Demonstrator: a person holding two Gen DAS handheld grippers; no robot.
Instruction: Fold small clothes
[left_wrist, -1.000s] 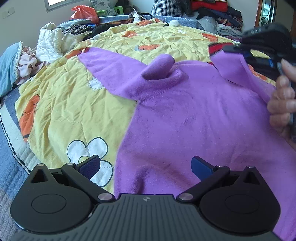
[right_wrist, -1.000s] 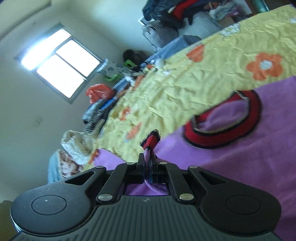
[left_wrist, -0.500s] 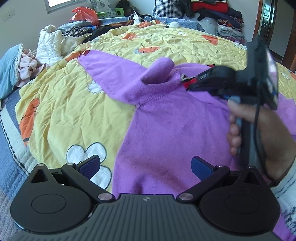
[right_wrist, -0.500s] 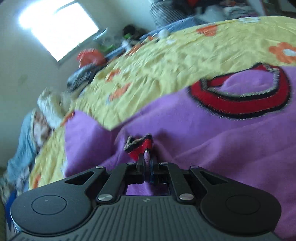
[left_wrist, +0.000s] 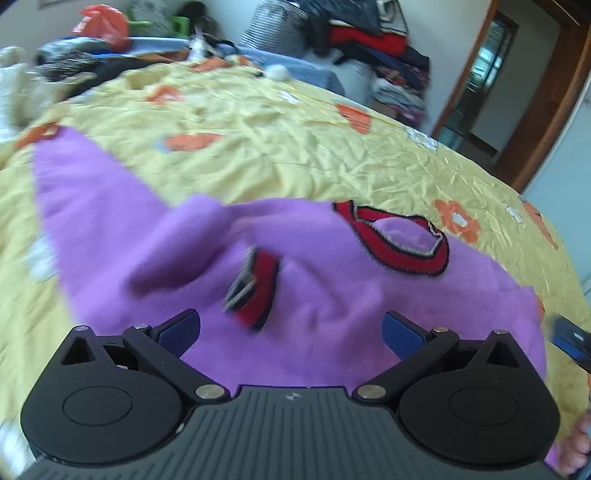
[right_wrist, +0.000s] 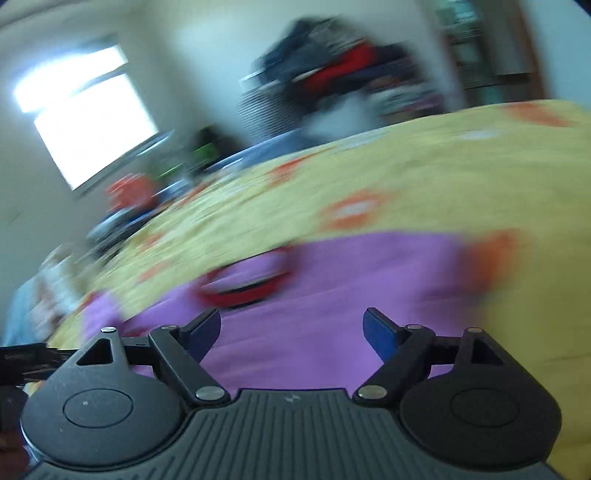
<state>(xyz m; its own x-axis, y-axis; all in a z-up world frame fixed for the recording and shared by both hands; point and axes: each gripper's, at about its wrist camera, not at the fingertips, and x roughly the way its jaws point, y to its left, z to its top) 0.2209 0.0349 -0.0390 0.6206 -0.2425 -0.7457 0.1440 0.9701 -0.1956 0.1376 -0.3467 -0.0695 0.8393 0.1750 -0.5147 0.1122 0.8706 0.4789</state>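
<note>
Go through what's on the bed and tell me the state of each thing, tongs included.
Purple sweater: spread on the bedspread, one sleeve folded across its body.
Red cuff: lying loose on the sweater.
Bedspread: wrinkled.
Left tongs: open, empty.
Right tongs: opening, nothing between them.

Sweater (left_wrist: 332, 306): purple; collar (left_wrist: 399, 240) and cuff (left_wrist: 255, 291) red with black edging. Bedspread (left_wrist: 295, 162): yellow, orange and white flowers. Gripper pads (left_wrist: 181, 330): blue.
</note>
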